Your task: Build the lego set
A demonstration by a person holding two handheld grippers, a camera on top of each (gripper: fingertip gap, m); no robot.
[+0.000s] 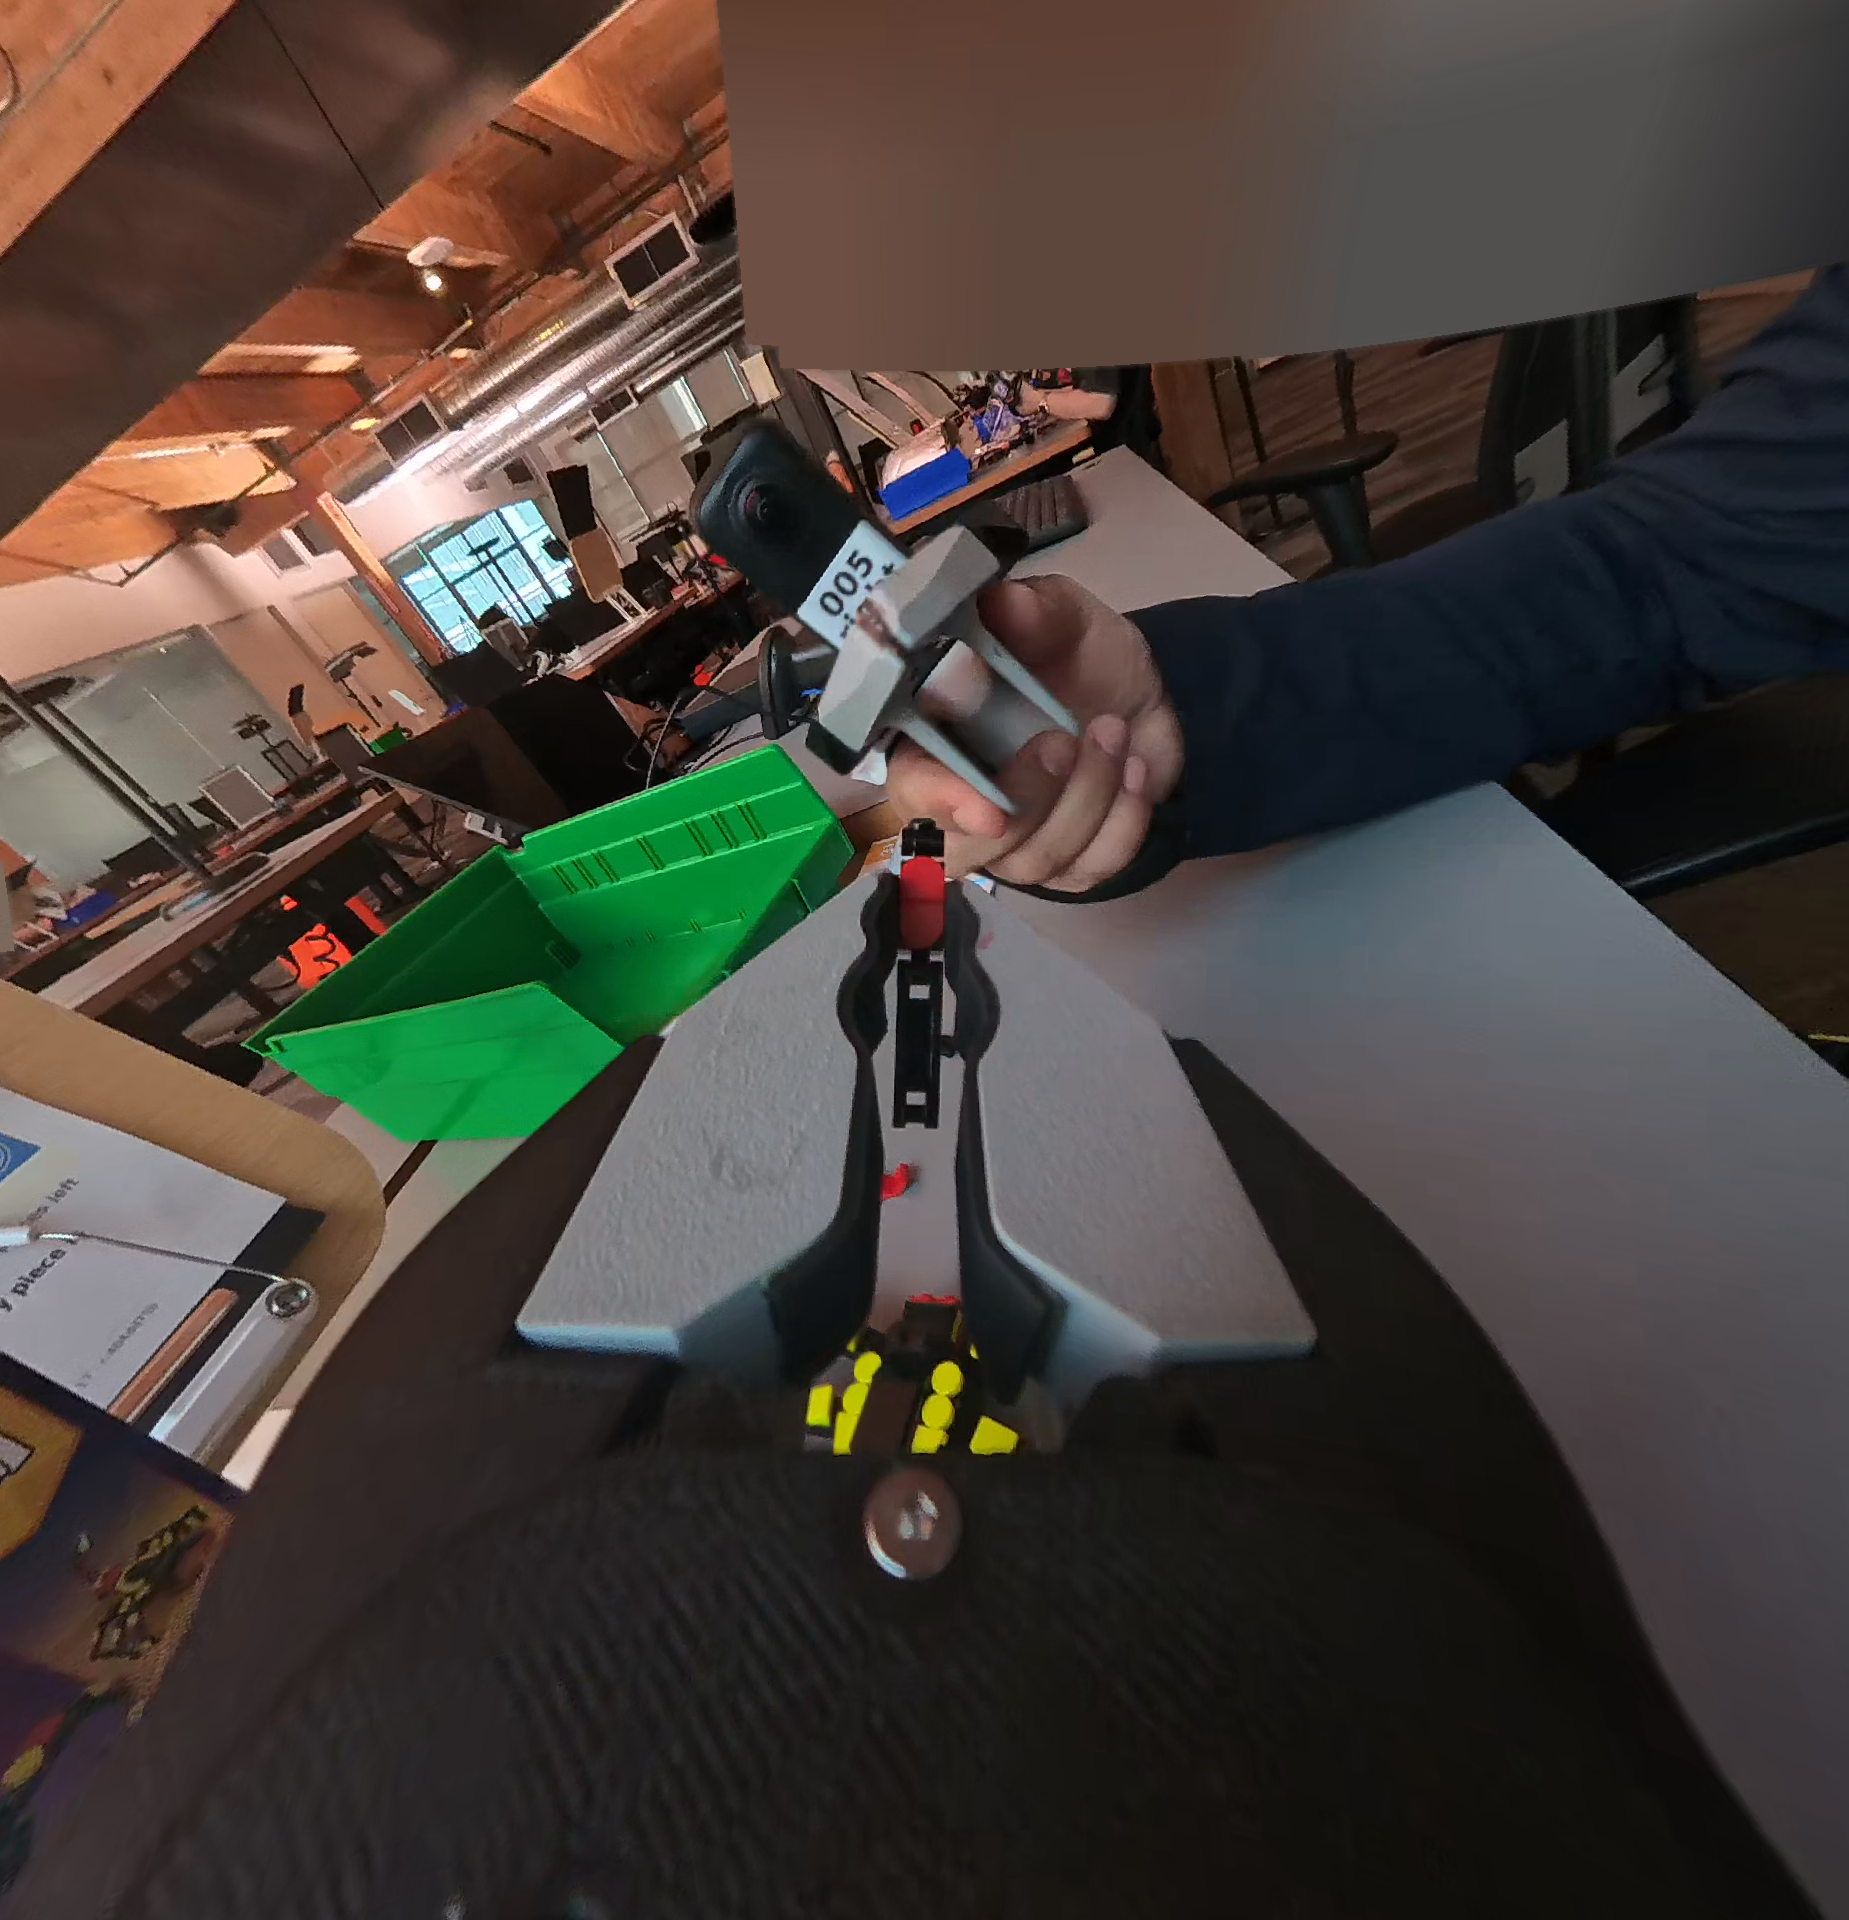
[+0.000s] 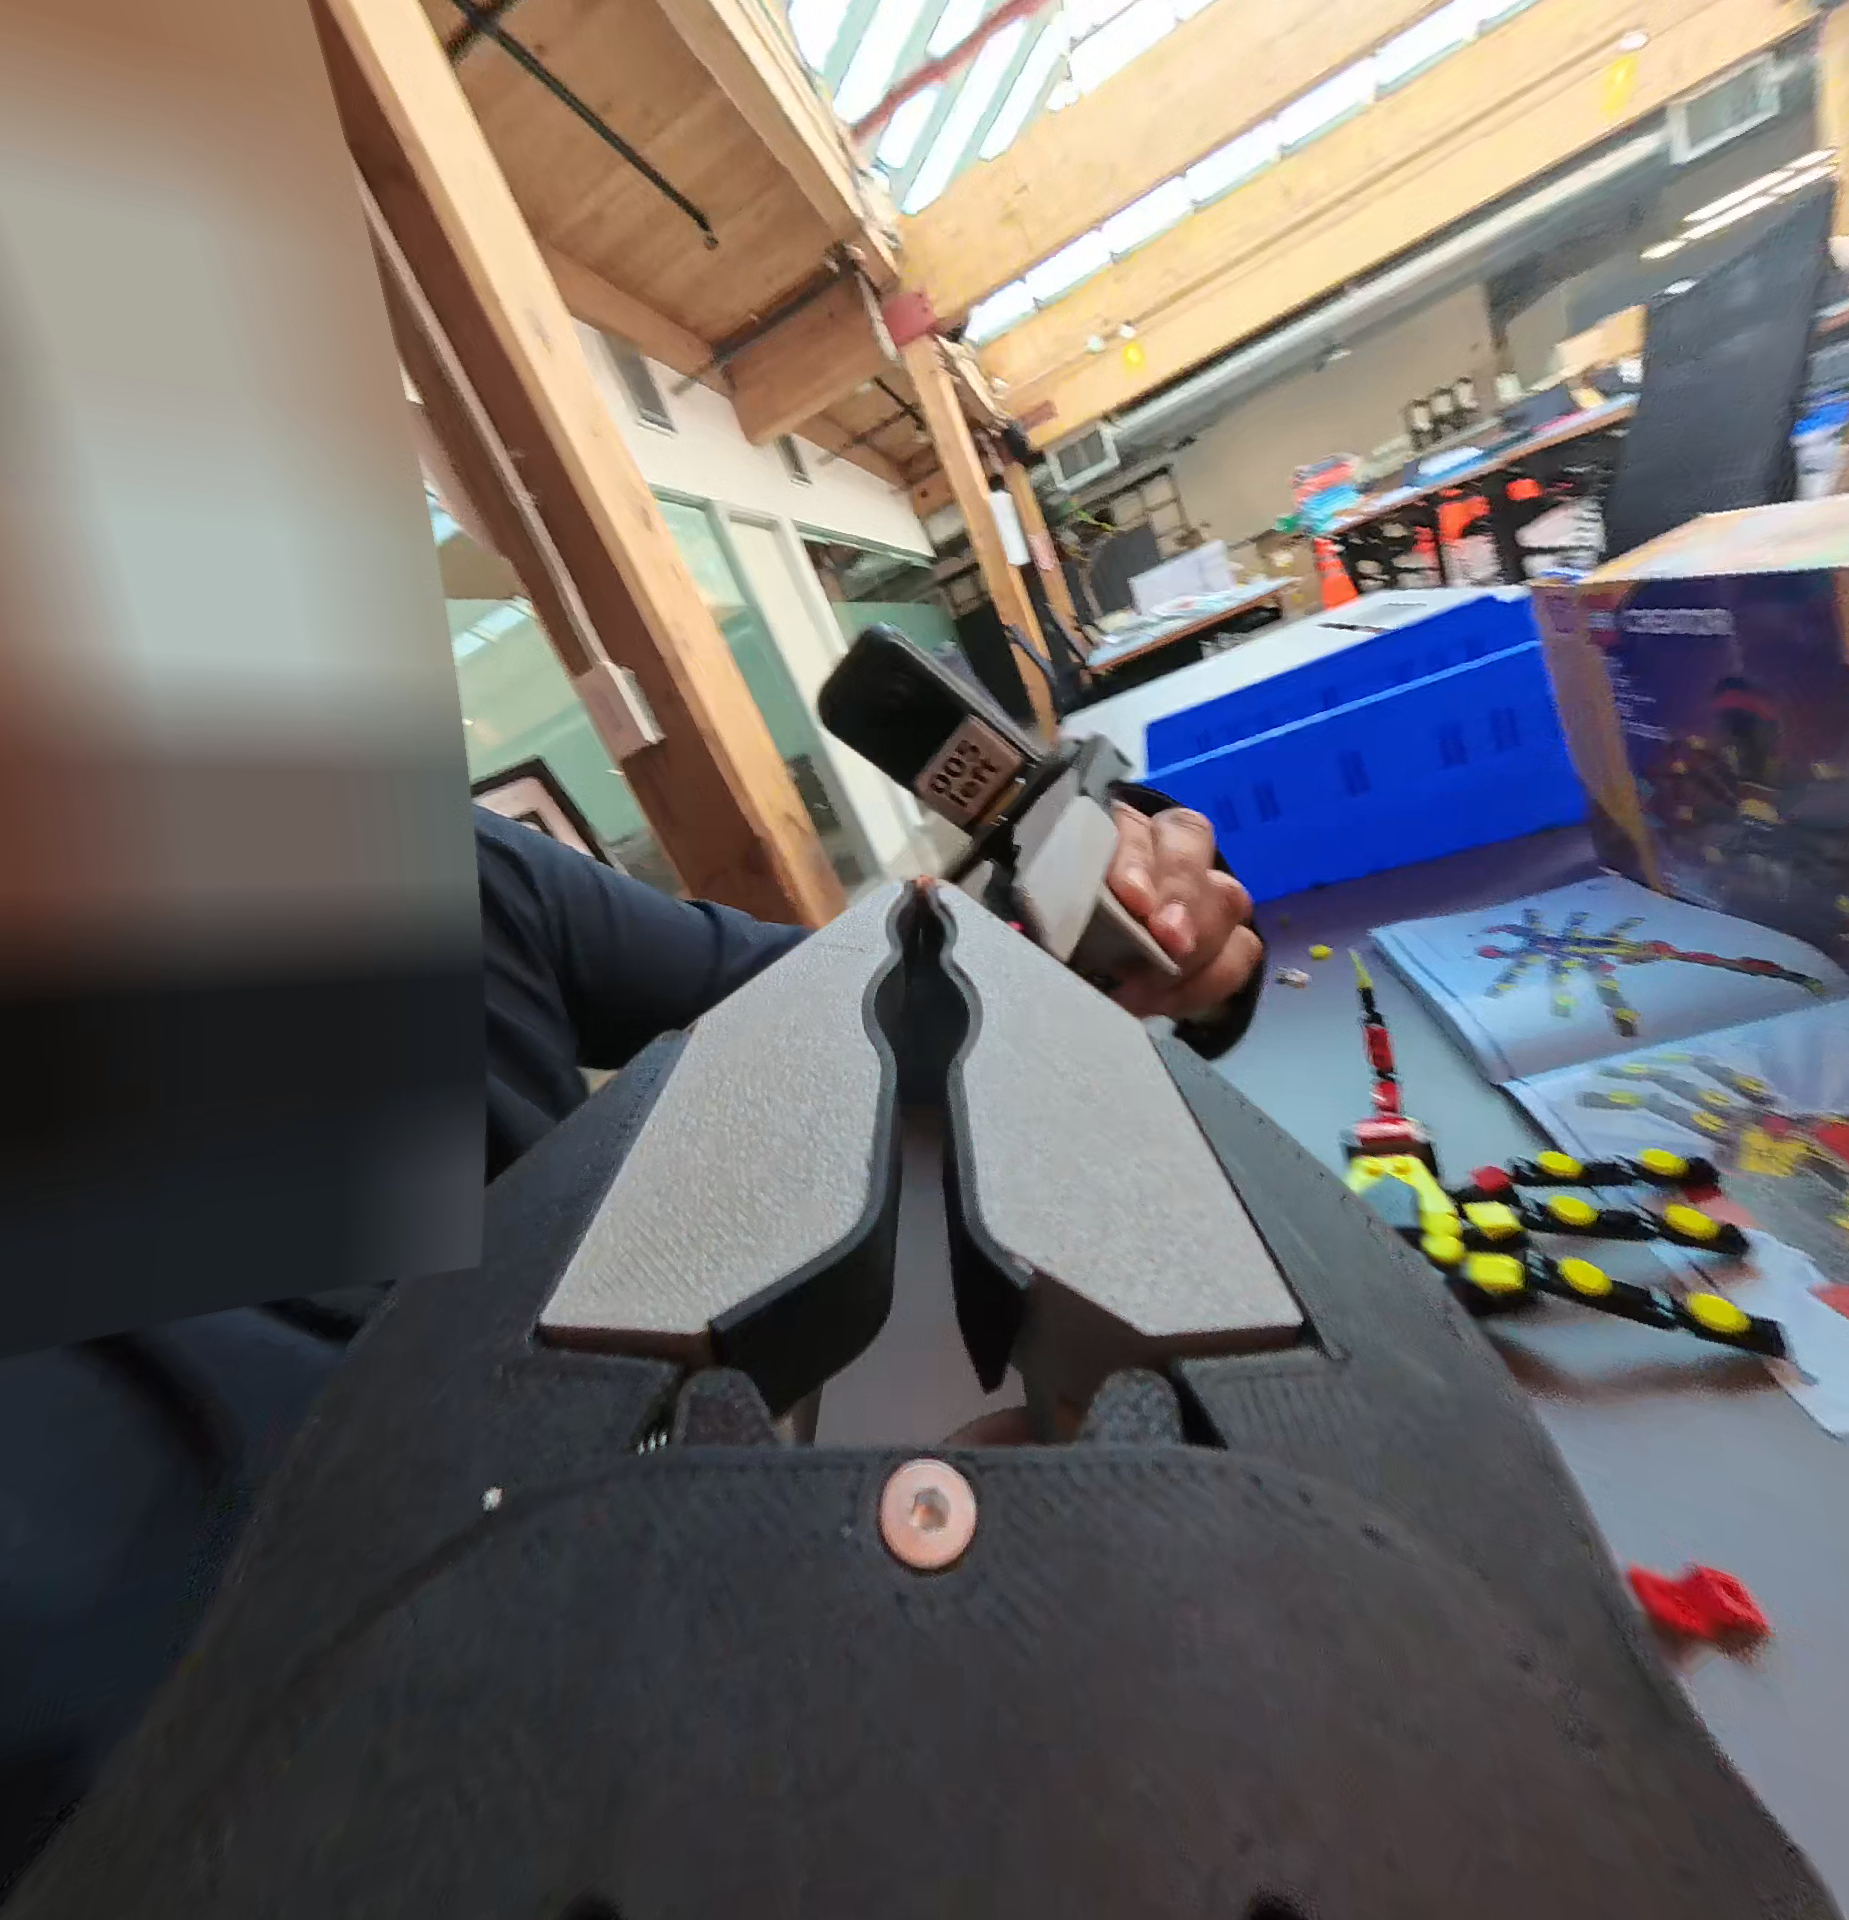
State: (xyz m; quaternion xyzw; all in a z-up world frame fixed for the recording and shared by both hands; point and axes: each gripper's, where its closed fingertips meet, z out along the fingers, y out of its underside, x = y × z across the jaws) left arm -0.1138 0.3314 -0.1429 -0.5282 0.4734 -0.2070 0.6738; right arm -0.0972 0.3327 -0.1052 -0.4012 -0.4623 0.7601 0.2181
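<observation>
In the left wrist view my left gripper (image 1: 921, 914) is shut on a long black lego piece (image 1: 917, 1049) with a red piece (image 1: 922, 902) on its far end, held above the white table. My right gripper (image 2: 920, 896) is shut, and a tiny reddish bit shows at its tips; I cannot tell if it is held. The two grippers face each other tip to tip. The right gripper (image 1: 889, 686) shows farther off in a hand. The black and yellow model (image 2: 1585, 1226) with a red and black tail (image 2: 1377, 1049) lies on the table, and part of it shows under the left fingers (image 1: 899, 1392).
A green bin (image 1: 546, 956) stands at left. A blue bin (image 2: 1367, 748), the set's box (image 2: 1751, 727) and open instruction pages (image 2: 1585, 977) lie at right. Loose red pieces (image 2: 1699, 1610) (image 1: 899, 1179) lie on the table. A clipboard with papers (image 1: 120, 1278) sits at lower left. The gap from one gripper's tips to the other's is roughly 4 cm.
</observation>
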